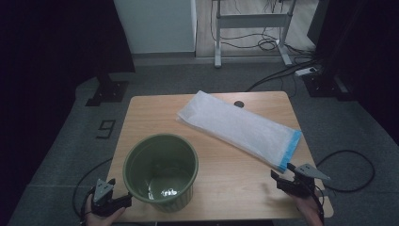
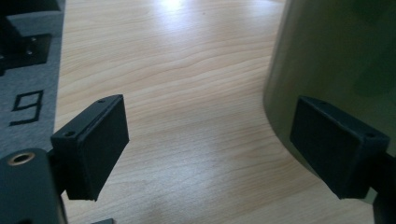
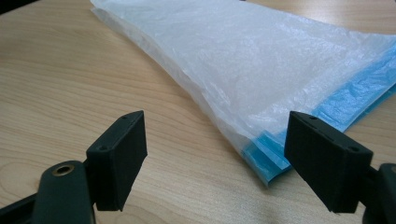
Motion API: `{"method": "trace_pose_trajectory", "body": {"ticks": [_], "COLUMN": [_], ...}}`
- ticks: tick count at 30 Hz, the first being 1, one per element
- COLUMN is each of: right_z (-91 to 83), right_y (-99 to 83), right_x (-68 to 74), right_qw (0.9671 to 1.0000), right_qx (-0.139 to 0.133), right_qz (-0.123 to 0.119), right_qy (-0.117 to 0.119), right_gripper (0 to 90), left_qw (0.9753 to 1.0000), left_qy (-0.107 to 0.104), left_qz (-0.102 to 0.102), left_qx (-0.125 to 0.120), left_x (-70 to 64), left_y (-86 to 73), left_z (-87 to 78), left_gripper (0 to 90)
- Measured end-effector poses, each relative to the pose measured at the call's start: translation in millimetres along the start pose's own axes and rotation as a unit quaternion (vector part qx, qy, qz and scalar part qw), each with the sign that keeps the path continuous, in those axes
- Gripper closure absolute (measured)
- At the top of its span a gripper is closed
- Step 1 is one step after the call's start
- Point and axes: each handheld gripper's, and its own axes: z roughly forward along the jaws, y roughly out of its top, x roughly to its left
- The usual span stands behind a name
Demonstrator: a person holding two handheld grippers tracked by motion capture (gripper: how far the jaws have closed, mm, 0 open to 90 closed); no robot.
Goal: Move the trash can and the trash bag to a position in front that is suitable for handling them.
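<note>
**Approach stage: right gripper closing in on bag, left beside bin**

High view: green ribbed bin (image 1: pixel 161 172) stands upright at the near left of the wooden table (image 1: pixel 226 181), empty inside as far as visible. Folded stack of clear plastic bags (image 1: pixel 235 126) with a blue edge lies diagonally from centre to right, well apart from the bin. Left gripper (image 1: pixel 123 200) sits at the near left corner, just beside the bin's wall. Right gripper (image 1: pixel 281 177) is at the near right, pointing at the blue end of the bags, close but apart. Likely step: reaching for a bag to line the bin; nothing grasped yet.

Left gripper view: jaws spread wide, holding nothing; bare table between them, the bin's green wall (image 2: pixel 327 70) behind the right-hand jaw, touching or not cannot be told.

Right gripper view: jaws wide apart, empty; the blue corner of the bags (image 3: pixel 266 161) lies between and just beyond them. Next move calls for going forward and low, then pinching only the top layer at that corner, thin film, easy to grab several.

Surface and room: light wood table with a cable hole at its far edge; grey carpet tiles, one marked 9 (image 1: pixel 106 127); desk frame (image 1: pixel 251 28) and cables at the far side, dim room.
</note>
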Motion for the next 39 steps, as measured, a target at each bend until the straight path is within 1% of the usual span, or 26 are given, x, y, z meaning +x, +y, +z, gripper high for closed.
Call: {"method": "trace_pose_trajectory", "body": {"ticks": [1,5,7,8,10,11,12,13,14,15,16,17,18,19,20,21,22,23,24,26,27,35,38,39], "right_z": [0.2,0.2,0.0,-0.4,-1.5,-1.7,-1.7,-0.9,-0.9,0.1,0.1,0.1,0.1,-0.9,-1.3,-1.6,-1.6,-1.5,-1.5,-0.7,-0.1,-1.2,-1.7,-1.0], "right_y": [-0.2,-2.3,-2.5,-2.4,-1.8,-2.0,-2.0,-2.8,-2.8,-3.2,-3.2,-2.8,-2.8,-2.5,-2.4,-2.3,-2.3,-2.3,-2.3,-2.7,-3.2,-3.1,-3.3,-2.7], "right_x": [0.2,0.5,0.4,0.2,-0.9,-2.6,-2.6,-4.7,-4.7,-6.4,-6.4,-7.1,-7.1,-6.5,-5.8,-5.2,-5.2,-4.3,-4.3,-3.3,-2.6,-1.1,0.1,1.7], "right_qw": [1.0,1.0,1.0,1.0,1.0,1.0,1.0,0.9999,0.9999,0.9999,0.9999,0.9999,0.9999,0.9999,0.9999,0.9999,0.9999,0.9999,0.9999,0.9999,0.9999,1.0,1.0,1.0], "right_qx": [-0.001,0.005,0.006,0.005,0.003,0.002,0.002,0.006,0.006,0.007,0.007,0.006,0.006,0.005,0.004,0.003,0.003,0.003,0.003,0.005,0.008,0.005,0.004,0.004], "right_qz": [0.0,0.002,0.001,0.001,0.002,0.005,0.005,0.009,0.009,0.011,0.011,0.012,0.012,0.012,0.011,0.01,0.01,0.007,0.007,0.005,0.002,0.0,0.0,-0.002], "right_qy": [-0.002,-0.003,-0.003,-0.003,-0.004,-0.004,-0.004,-0.004,-0.004,-0.005,-0.005,-0.007,-0.007,-0.007,-0.008,-0.009,-0.009,-0.009,-0.009,-0.009,-0.007,-0.006,-0.003,-0.001], "right_gripper": [21.3,22.1,22.1,22.2,22.2,22.3,22.3,22.3,22.3,22.3,22.3,22.2,22.2,22.2,22.2,22.2,22.2,22.3,22.3,22.2,22.3,22.3,22.3,22.3], "left_qw": [1.0,0.9999,0.9996,0.9993,0.9978,0.9954,0.9954,0.9927,0.9927,0.9893,0.9893,0.9851,0.9851,0.9797,0.9774,0.9745,0.9745,0.97,0.97,0.97,0.9697,0.9689,0.9679,0.9668], "left_qy": [-0.001,-0.013,-0.02,-0.027,-0.046,-0.07,-0.07,-0.096,-0.096,-0.121,-0.121,-0.142,-0.142,-0.167,-0.176,-0.187,-0.187,-0.201,-0.201,-0.196,-0.196,-0.2,-0.203,-0.208], "left_qz": [0.003,0.005,0.015,0.022,0.041,0.062,0.062,0.066,0.066,0.071,0.071,0.09,0.09,0.104,0.109,0.115,0.115,0.131,0.131,0.139,0.14,0.14,0.143,0.143], "left_qx": [0.0,-0.007,-0.014,-0.018,-0.024,-0.02,-0.02,-0.03,-0.03,-0.039,-0.039,-0.037,-0.037,-0.039,-0.043,-0.045,-0.045,-0.042,-0.042,-0.038,-0.039,-0.04,-0.04,-0.039], "left_x": [0.8,0.5,-2.2,-3.7,-6.5,-7.4,-7.4,-7.1,-7.1,-10.2,-10.2,-17.5,-17.5,-25.8,-30.2,-34.5,-34.5,-42.7,-42.7,-49.2,-53.2,-62.0,-65.9,-68.3], "left_y": [-0.9,-3.6,-5.3,-5.3,-5.1,-5.1,-5.1,-4.8,-4.8,-2.4,-2.4,1.1,1.1,5.5,8.0,10.5,10.5,15.1,15.1,19.0,21.2,27.2,29.9,32.0], "left_z": [-2.3,-9.1,-14.5,-17.3,-23.0,-27.8,-27.8,-31.9,-31.9,-33.3,-33.3,-32.8,-32.8,-31.0,-29.6,-27.9,-27.9,-24.5,-24.5,-21.2,-17.9,-6.8,-0.8,4.3], "left_gripper": [10.5,8.8,8.0,7.4,7.4,7.5,7.5,7.7,8.1,8.1,8.0,7.9,7.9,8.0,8.7,9.7,8.4,8.0,7.9,7.7,9.1,9.8,10.3,10.4]}}
